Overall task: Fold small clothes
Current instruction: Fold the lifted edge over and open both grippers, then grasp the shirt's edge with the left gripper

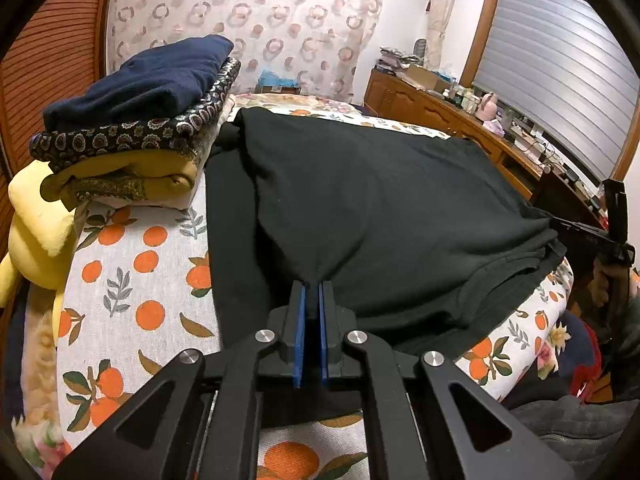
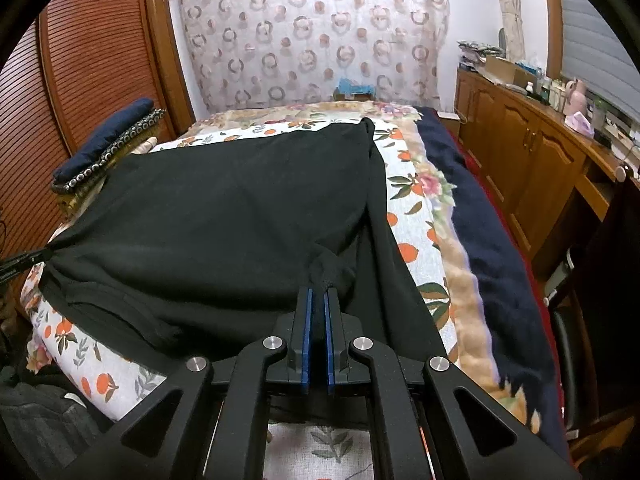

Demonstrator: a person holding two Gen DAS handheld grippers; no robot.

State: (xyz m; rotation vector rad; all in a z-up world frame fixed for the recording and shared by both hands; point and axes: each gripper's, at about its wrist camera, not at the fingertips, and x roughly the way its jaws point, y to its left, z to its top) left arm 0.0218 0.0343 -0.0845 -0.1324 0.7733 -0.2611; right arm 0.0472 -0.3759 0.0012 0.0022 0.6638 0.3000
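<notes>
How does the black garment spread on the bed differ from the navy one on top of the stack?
The black fabric garment lies spread wide on the orange-print bedsheet, pinched by the left hand-held gripper and right hand-held gripper. The navy blue folded garment is compact, ungripped, atop the stack. Both are dark and plain.

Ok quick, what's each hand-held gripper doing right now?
Left hand-held gripper: closed, pinching the black shirt.
Right hand-held gripper: closed, pinching the same black shirt at another spot.
</notes>
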